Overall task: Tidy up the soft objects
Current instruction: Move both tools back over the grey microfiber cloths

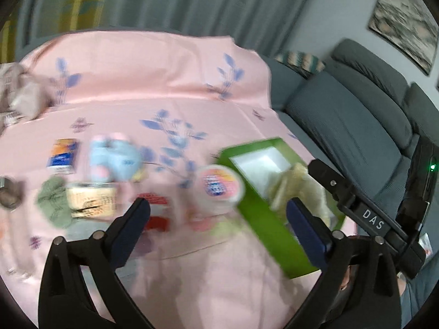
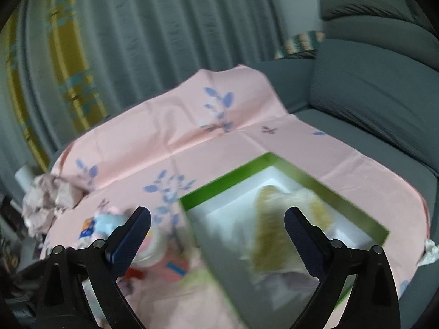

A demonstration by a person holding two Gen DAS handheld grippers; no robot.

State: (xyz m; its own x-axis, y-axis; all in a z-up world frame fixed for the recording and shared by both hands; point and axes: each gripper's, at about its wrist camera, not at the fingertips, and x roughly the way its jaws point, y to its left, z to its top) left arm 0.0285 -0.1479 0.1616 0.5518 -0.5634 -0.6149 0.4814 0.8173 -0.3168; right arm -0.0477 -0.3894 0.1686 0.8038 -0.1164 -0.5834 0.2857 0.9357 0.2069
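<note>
soft objects are partly sorted here: a yellowish knitted cloth (image 2: 277, 224) lies inside the green box (image 2: 227, 178), which sits near the right edge of the pink cloth (image 2: 170, 137) spread over the sofa, while a pale blue plush toy (image 1: 115, 159) and a green knitted piece (image 1: 53, 201) lie among boxes and a round tub (image 1: 219, 187) toward the cloth's left side. left gripper (image 1: 218, 211) hangs with its jaws wide apart and nothing between them; right gripper (image 2: 218, 219) is likewise spread wide over the box, empty, with the yellowish cloth below it and not pinched. no earlier view is given, so only this can be said. the step in hand looks like going for the next soft piece; doing it well means coming down on the plush toy's bulk, closing on a thick fold, and keeping clear of the hard cartons just beside it. the yellowish cloth's long axis seems to run from the box's near side toward its far corner, roughly along the right gripper's line; blur hides its ends. the box's long axis slants from the cloth's near edge toward its far right corner.
</note>
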